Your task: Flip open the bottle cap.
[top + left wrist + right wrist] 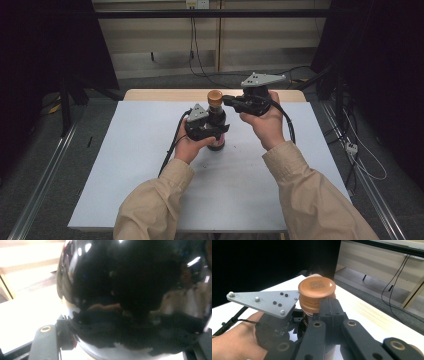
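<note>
A dark bottle (216,127) stands upright on the desk (150,165), the left gripper (212,131) with its fingers clamped around its body. The right gripper (226,100) has its fingers closed on the bottle's brown cap (215,96).

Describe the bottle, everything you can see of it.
The bottle is dark, glossy and glass-like, and stands upright on the white table near its middle. A round copper-brown cap, still on, has a square printed code on its flat top. In the left gripper view the shiny dark body reflects the room. The left gripper is shut around the body, low down. The right gripper sits at the cap's side, its fingers against the cap.
</note>
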Demonstrator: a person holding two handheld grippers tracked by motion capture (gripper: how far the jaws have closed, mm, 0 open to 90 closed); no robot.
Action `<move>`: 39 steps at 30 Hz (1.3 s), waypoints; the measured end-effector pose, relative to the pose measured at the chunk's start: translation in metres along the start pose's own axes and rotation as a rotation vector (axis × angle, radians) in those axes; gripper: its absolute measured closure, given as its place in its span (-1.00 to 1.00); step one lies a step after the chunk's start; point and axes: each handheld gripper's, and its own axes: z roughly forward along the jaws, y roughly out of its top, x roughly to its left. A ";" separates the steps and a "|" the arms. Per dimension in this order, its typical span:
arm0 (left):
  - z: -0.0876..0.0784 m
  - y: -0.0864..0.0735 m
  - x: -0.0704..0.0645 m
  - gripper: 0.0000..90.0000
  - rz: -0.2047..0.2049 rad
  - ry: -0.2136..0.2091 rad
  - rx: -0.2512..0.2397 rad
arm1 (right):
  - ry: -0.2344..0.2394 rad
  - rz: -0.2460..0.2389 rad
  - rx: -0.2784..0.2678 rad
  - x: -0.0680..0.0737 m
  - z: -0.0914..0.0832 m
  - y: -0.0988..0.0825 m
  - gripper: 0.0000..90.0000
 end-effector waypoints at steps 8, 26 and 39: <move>0.004 0.002 -0.006 -0.31 0.040 0.010 0.015 | 0.090 0.064 -0.116 0.004 -0.006 0.006 1.00; 0.002 -0.002 -0.006 -0.34 0.001 0.033 -0.008 | -0.027 -0.028 -0.048 0.012 -0.021 0.014 1.00; 0.001 -0.004 -0.003 -0.34 -0.012 0.015 -0.018 | -0.018 0.003 -0.027 0.004 -0.015 -0.003 1.00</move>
